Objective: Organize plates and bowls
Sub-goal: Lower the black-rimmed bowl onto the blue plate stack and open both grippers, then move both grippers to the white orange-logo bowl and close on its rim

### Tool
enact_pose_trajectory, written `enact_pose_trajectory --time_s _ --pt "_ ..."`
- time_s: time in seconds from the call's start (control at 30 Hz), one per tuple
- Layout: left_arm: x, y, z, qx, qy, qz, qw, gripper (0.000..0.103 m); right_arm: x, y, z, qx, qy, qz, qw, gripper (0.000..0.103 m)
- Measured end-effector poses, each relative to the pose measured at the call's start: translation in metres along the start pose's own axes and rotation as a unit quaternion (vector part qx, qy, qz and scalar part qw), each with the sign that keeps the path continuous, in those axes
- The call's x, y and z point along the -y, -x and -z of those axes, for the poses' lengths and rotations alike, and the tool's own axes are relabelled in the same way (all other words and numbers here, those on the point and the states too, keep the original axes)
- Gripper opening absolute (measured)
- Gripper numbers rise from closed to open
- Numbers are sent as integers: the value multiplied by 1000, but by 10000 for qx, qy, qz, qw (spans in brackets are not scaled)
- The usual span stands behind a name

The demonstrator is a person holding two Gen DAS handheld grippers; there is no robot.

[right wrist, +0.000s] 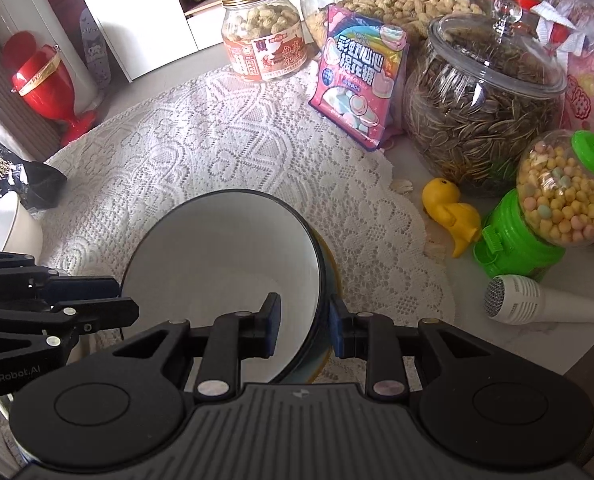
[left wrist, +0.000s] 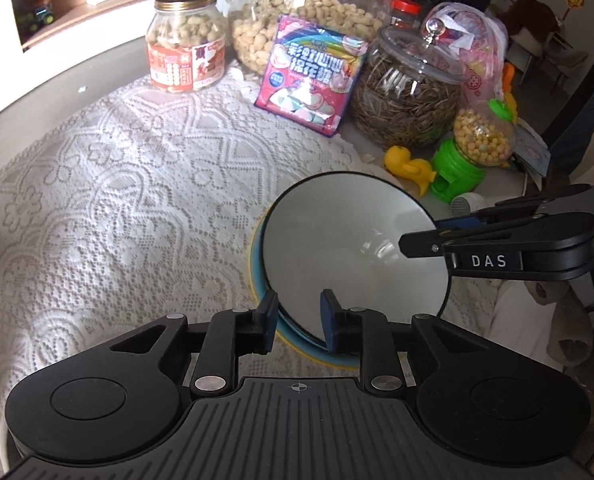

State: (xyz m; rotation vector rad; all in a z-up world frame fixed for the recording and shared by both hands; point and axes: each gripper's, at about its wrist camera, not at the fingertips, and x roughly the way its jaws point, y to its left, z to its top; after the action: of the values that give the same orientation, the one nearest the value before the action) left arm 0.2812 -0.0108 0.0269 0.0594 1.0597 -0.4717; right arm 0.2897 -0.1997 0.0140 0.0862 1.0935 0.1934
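A white bowl with a dark rim (left wrist: 337, 240) sits nested in a blue bowl with a yellow edge (left wrist: 257, 280) on the lace cloth. My left gripper (left wrist: 299, 320) straddles the near rim of the stack, one pad outside and one inside, with a gap still showing. My right gripper (right wrist: 305, 326) straddles the right rim of the same white bowl (right wrist: 217, 264), with a gap too. The right gripper's fingers (left wrist: 421, 246) reach over the bowl in the left wrist view. The left gripper's fingers (right wrist: 97, 312) show at the left of the right wrist view.
Behind stand a peanut jar (left wrist: 185, 48), a marshmallow bag (left wrist: 309, 76) and a sunflower seed jar (left wrist: 409, 92). A yellow duck (right wrist: 453, 212), a green candy dispenser (right wrist: 537, 216) and a white toy microphone (right wrist: 537, 300) lie to the right. A white container (right wrist: 9, 228) stands left.
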Motion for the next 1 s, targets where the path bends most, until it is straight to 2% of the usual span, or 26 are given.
enact_pose_trajectory --time_s 0.17,0.37,0.47,0.53,0.6,0.77,0.87,0.9,0.97,1.0 --pt "-1 -5 0 -94 80 -3 9999 25 -5 0 3 21 108 118 9999 26" --pt "-3 -7 0 -31 155 18 9999 26 -7 0 7 -34 196 114 9997 28" --pt "-11 -6 -1 -44 376 177 9991 26 -14 4 8 -140 263 256 9992 27" --pt "-17 -3 -1 -73 562 372 9977 26 -23 14 9 -38 376 408 9985 28" --pt "-25 8 0 23 741 535 9958 26 -33 25 10 152 562 606 9965 28" --pt "-54 54 10 653 1131 456 9904 26 -73 53 14 701 1020 710 9898 28" --pt "-86 87 28 1224 1302 239 9836 26 -115 59 18 921 1518 496 9828 36" --pt "-99 98 38 1471 1318 -49 9803 26 -132 57 19 954 1651 417 9808 37" --pt "-125 111 51 1633 1489 -546 9737 26 -163 49 18 955 1819 191 9785 37" --pt "-145 118 59 1696 1748 -683 9675 26 -181 44 16 936 1875 41 9778 37"
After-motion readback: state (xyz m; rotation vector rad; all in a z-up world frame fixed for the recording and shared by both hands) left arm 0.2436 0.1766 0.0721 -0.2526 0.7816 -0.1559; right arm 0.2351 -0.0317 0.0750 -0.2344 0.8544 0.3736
